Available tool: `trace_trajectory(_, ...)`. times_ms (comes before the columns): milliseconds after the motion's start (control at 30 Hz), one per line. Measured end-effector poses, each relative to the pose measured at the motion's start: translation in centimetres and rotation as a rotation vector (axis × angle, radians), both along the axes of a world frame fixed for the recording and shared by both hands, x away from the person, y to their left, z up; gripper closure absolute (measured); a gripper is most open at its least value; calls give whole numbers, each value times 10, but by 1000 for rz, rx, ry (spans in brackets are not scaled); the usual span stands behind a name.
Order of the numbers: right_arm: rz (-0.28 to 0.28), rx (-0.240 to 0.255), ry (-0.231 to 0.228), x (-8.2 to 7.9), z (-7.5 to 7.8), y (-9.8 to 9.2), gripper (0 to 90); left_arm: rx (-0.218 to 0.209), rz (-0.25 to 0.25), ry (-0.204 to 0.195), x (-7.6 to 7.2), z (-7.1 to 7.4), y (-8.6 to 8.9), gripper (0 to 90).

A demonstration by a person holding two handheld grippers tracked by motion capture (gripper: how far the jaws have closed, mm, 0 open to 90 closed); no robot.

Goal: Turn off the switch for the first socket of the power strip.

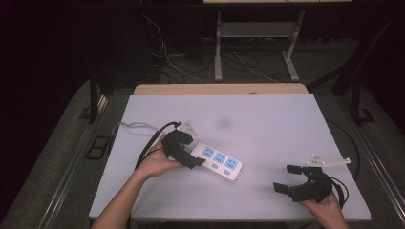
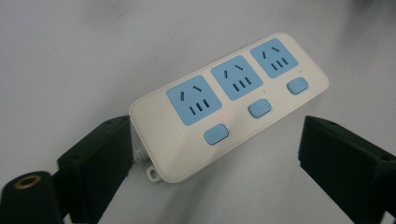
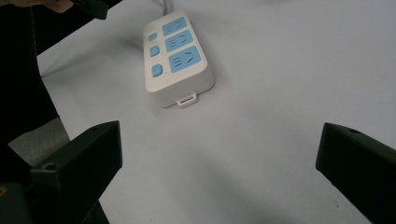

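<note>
From the high view, a white power strip (image 1: pixel 219 161) with three blue sockets lay slanted near the middle of the pale tabletop (image 1: pixel 267 119). The left gripper (image 1: pixel 190 155) sat at its cabled end, jaws spread, one looking close to or touching the strip's edge. The right gripper (image 1: pixel 288 177) rested well apart near the front right corner, jaws wide and empty. A pale cord (image 1: pixel 133 126) ran off toward the left edge; a pull along it could likely drag the strip askew.

In the left gripper view, the strip (image 2: pixel 229 102) lay between wide-open jaws, its near corner just beside the left one, the right jaw standing clear. A small red light (image 2: pixel 222 116) glowed by the first socket, so the strip appeared live. Closing from there might have caught only the corner, twisting the body out, or pressed a blue switch (image 2: pixel 215 134).

In the right gripper view, the strip (image 3: pixel 178 58) lay far ahead, beyond open jaws holding nothing. Its small end tab (image 3: pixel 187 100) could have snagged if pushed.
</note>
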State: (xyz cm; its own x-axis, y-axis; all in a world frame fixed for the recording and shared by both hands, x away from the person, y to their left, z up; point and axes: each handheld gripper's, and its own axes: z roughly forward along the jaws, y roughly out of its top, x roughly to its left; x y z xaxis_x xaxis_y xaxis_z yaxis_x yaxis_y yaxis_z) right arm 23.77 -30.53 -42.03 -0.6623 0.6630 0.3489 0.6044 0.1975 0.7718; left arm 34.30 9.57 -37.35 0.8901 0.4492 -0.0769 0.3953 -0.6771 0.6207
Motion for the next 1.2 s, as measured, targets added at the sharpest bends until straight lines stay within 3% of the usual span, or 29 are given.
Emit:
trace_trajectory(267, -3, 1, -5, 0, 0, -2, 2, 37, -66, 11, 4, 2, -10, 217)
trace_trajectory(533, -11, 4, -7, -1, 1, -5, 2, 44, -117, 36, 6, -3, -16, 474)
trace_trajectory(867, -14, 7, -7, -1, 1, -7, 2, 53, -136, 48, 11, -11, -20, 700)
trace_trajectory(1100, -15, 8, -6, -2, 1, -8, 2, 67, -140, 31, 14, -16, -22, 866)
trace_trajectory(1200, -14, 6, -7, -2, 1, -8, 2, 72, -143, 38, 15, -18, -23, 889)
